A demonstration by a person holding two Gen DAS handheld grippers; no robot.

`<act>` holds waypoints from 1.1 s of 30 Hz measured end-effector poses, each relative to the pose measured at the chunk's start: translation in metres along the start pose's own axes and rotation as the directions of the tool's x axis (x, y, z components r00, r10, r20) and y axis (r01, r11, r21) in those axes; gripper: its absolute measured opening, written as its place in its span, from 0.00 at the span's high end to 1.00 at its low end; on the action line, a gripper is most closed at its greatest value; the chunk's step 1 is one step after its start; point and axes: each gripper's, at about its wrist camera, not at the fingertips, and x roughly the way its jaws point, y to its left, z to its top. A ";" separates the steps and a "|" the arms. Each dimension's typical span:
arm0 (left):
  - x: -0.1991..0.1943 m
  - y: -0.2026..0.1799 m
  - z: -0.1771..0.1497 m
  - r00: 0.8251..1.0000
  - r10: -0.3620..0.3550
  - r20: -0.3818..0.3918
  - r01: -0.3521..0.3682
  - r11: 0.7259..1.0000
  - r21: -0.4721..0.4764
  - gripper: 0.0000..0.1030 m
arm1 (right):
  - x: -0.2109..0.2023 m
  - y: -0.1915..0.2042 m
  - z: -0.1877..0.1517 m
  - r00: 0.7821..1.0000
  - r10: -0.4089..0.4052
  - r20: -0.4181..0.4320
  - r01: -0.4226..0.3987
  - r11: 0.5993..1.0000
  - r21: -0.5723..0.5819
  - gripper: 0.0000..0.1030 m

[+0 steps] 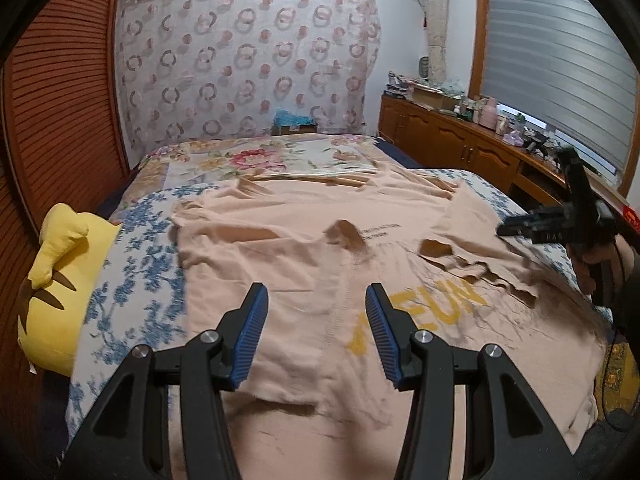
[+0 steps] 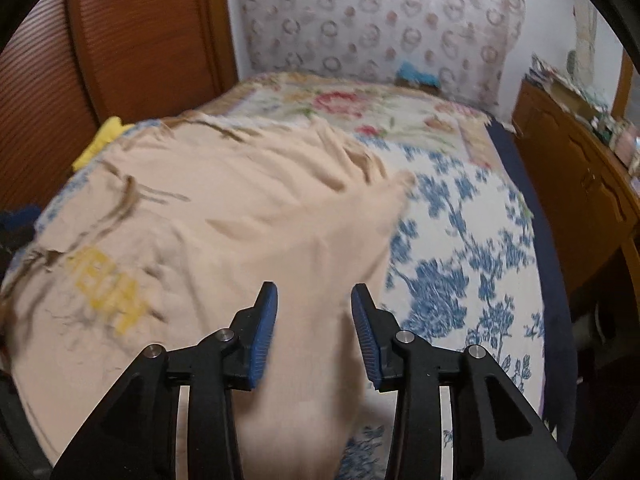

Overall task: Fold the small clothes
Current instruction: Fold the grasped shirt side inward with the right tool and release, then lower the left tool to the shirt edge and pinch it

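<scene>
A peach T-shirt [image 1: 304, 264] with yellow letters [image 1: 424, 316] lies spread on the bed, wrinkled, with a sleeve folded over at the right. My left gripper [image 1: 317, 300] is open and empty, just above the shirt's middle near its lower part. In the right wrist view the same shirt [image 2: 240, 208] fills the left and centre, and its yellow letters [image 2: 108, 296] are at the left. My right gripper [image 2: 314, 300] is open, hovering over a strip of the shirt's right side. The right gripper also shows in the left wrist view [image 1: 560, 224], hand-held at the bed's right edge.
The bed has a blue floral cover [image 2: 460, 264] and a flowered sheet [image 1: 260, 160] farther back. A yellow plush toy [image 1: 56, 280] lies at the bed's left edge. A wooden cabinet [image 1: 460, 144] with clutter stands right. A louvred wooden door [image 1: 60, 100] is left.
</scene>
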 end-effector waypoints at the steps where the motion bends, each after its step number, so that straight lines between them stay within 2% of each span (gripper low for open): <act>1: 0.001 0.005 0.002 1.000 0.015 0.000 -0.015 1.000 0.000 0.51 | 0.005 -0.003 -0.002 1.000 -0.007 -0.009 0.007 1.000 0.006 0.63; 10: 0.025 0.062 0.018 0.992 0.113 -0.052 -0.113 0.994 -0.009 0.51 | 0.011 -0.013 -0.009 1.000 -0.004 0.015 0.004 1.000 0.024 0.54; 16: 0.056 0.090 0.024 0.984 0.134 -0.118 -0.137 0.990 -0.023 0.51 | 0.010 -0.013 -0.009 1.000 -0.006 0.016 0.006 1.000 0.022 0.54; 21: 0.082 0.107 0.031 0.978 0.125 -0.169 -0.136 0.989 -0.056 0.51 | 0.011 -0.014 -0.009 1.000 -0.010 0.016 0.010 1.000 0.021 0.54; 27: 0.108 0.114 0.042 0.971 0.126 -0.204 -0.138 0.989 -0.045 0.51 | 0.011 -0.014 -0.009 1.000 -0.012 0.016 0.012 1.000 0.020 0.53; 33: 0.129 0.120 0.052 0.973 0.066 -0.223 -0.089 0.991 -0.097 0.51 | 0.011 -0.013 -0.009 1.000 -0.012 0.017 0.011 1.000 0.020 0.52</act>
